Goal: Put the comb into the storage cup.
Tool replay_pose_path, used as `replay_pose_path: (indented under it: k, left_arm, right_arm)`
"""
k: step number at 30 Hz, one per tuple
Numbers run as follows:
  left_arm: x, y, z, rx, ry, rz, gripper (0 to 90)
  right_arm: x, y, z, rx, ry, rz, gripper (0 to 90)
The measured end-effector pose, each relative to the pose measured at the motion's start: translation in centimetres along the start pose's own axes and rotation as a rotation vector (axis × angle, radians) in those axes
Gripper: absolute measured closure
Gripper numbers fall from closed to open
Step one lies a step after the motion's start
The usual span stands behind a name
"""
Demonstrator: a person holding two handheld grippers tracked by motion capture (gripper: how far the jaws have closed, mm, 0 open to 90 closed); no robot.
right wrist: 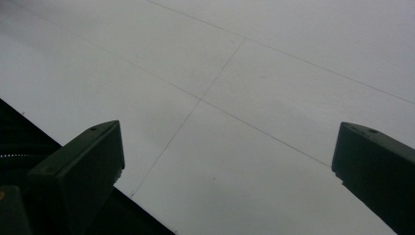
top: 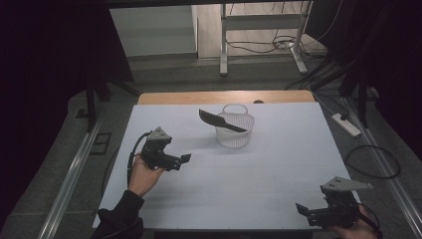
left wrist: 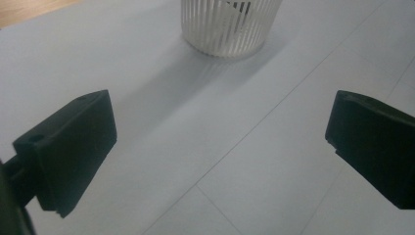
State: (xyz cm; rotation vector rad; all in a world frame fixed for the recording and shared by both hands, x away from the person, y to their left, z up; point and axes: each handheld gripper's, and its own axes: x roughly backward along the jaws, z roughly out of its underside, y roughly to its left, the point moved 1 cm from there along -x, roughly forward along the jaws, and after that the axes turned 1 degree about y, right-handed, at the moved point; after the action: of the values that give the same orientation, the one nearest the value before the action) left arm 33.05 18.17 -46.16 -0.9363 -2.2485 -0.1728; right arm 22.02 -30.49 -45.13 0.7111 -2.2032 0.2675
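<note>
A white slatted basket (top: 234, 127) stands at the back middle of the white table (top: 278, 169). A black spatula-like utensil (top: 219, 121) leans in it, its flat end sticking out to the left over the rim. My left gripper (top: 185, 159) hovers at the table's left, held by a hand, pointing right; its jaws stand wide open with nothing between them. The basket (left wrist: 227, 24) lies ahead of it in the left gripper view. My right gripper (top: 299, 209) sits at the front right corner, open and empty, aimed left along the table's front edge.
A wooden strip (top: 224, 96) runs along the table's far edge. Beyond it are a metal frame's legs (top: 224, 45) and cables on the floor. A power strip (top: 346, 124) lies on the floor to the right. The table's front edge (right wrist: 73, 147) shows in the right gripper view.
</note>
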Motion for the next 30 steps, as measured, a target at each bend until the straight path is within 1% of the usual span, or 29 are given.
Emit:
replay_pose_path:
  k: [7,11,18,19,30]
  left_arm:
    - [0.9,0.0,0.8,0.024,-0.008,-0.003,0.0]
    - [1.5,-0.2,1.1,0.017,-0.003,-0.012,0.0]
    - [2.5,-0.4,1.8,0.035,-0.015,-0.016,0.0]
    - [2.7,-0.4,1.9,0.033,-0.013,-0.017,0.0]
    - [3.6,-0.7,3.0,0.055,-0.019,-0.013,0.0]
  right_arm:
    - [0.0,0.0,0.0,0.005,0.004,-0.001,0.0]
    - [0.0,0.0,0.0,0.004,0.004,0.0,0.0]
    - [0.0,0.0,0.0,0.003,0.005,0.0,0.0]
    - [0.0,0.0,0.0,0.004,0.005,0.0,0.0]
    - [-0.1,0.1,0.0,0.007,0.007,0.001,0.0]
